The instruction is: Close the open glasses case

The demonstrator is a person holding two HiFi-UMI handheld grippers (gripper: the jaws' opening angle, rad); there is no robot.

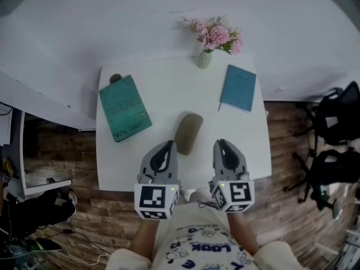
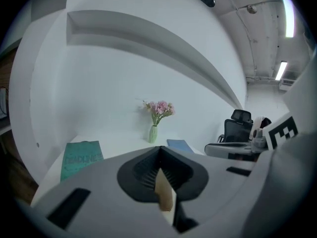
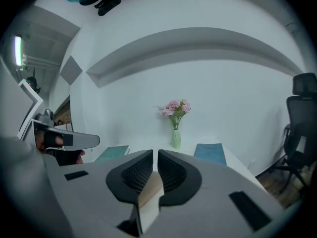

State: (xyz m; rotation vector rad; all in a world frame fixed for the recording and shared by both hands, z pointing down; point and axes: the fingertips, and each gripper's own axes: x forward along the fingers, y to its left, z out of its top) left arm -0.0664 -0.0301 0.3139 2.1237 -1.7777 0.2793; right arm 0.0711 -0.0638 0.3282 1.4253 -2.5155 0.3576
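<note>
The glasses case [image 1: 188,133], an oval grey-brown shell, lies with its lid down in the middle of the white table [image 1: 163,89]. My left gripper [image 1: 167,144] hovers near the front edge, just left of the case, its jaws pressed together with nothing between them [image 2: 159,150]. On the other side of the case, my right gripper [image 1: 223,142] is held at about the same height. Its jaws stand a narrow slit apart and are empty [image 3: 155,155]. Neither gripper touches the case. Both gripper views look over the table, and the jaws' bodies hide the case.
A green book [image 1: 125,108] lies at the table's left with a small dark round thing [image 1: 115,78] behind it. A blue notebook [image 1: 238,88] lies at the right. A vase of pink flowers [image 1: 214,38] stands at the back edge against the wall. Black office chairs [image 1: 337,128] stand to the right.
</note>
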